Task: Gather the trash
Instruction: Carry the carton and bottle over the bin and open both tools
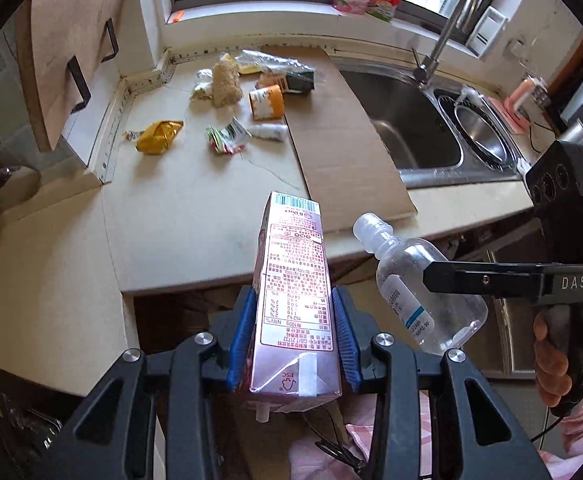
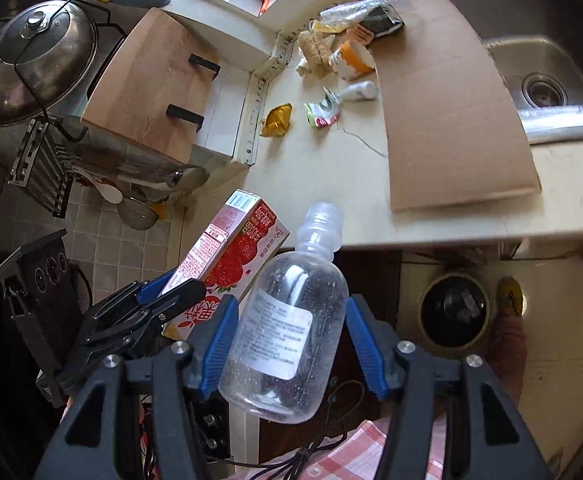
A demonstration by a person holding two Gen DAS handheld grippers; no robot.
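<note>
My left gripper is shut on a pink strawberry milk carton, held in front of the counter edge; the carton also shows in the right wrist view, with the left gripper clamped on it. My right gripper is shut on a clear plastic bottle with a white label. The same bottle shows at the right of the left wrist view, with a black finger of the right gripper across it. More trash lies far back on the counter: a gold wrapper, a crumpled packet, an orange cup.
A cardboard sheet lies beside the steel sink and tap. A wooden board leans at the left near a lidded pot. On the floor under the counter stands a round dark bin. A hand grips the right handle.
</note>
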